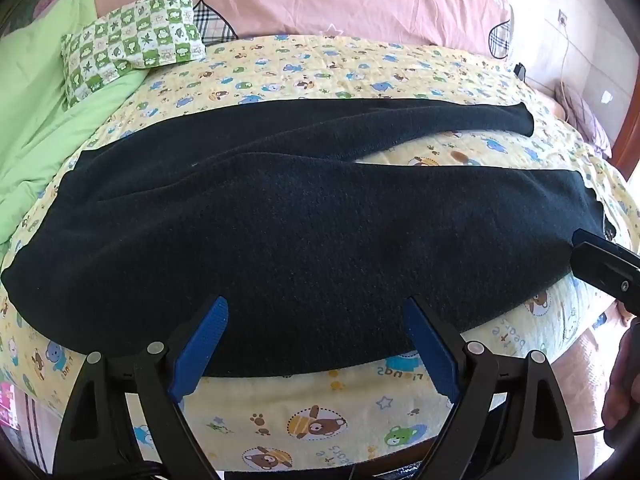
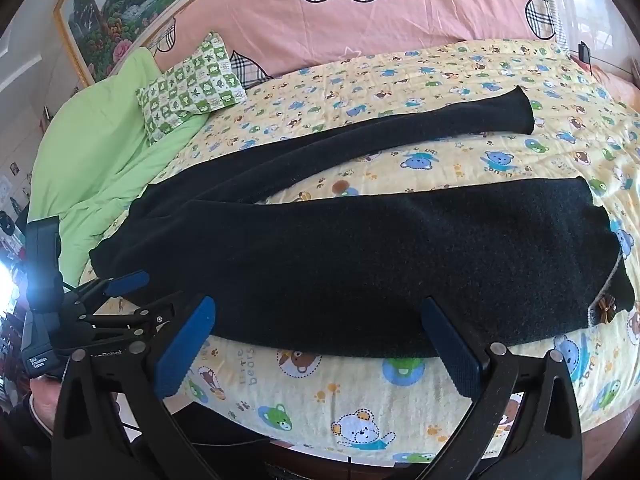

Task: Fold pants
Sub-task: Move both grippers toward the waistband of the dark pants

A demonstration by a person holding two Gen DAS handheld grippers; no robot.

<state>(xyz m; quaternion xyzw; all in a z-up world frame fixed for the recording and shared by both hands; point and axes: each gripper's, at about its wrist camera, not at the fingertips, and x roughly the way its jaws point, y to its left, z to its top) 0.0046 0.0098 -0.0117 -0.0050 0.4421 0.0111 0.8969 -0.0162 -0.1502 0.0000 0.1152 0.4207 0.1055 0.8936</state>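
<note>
Black knit pants (image 1: 304, 232) lie spread flat across the bed, waist at the left and both legs running to the right, split in a V. The near leg reaches the bed's front edge. My left gripper (image 1: 316, 308) hovers over the near edge of the pants, jaws wide open, nothing between the blue pads (image 1: 202, 350). In the right wrist view the same pants (image 2: 360, 256) fill the middle. My right gripper (image 2: 318, 308) stands open above the near leg's edge. A small brown flower button (image 2: 606, 309) sits at the near leg's cuff.
The yellow bear-print quilt (image 1: 312, 64) covers the bed. A green checked pillow (image 1: 132, 48) and a green blanket (image 1: 44, 120) lie at the left, a pink duvet (image 2: 360, 20) at the back. A hand (image 1: 620, 392) holds the other gripper at the right edge.
</note>
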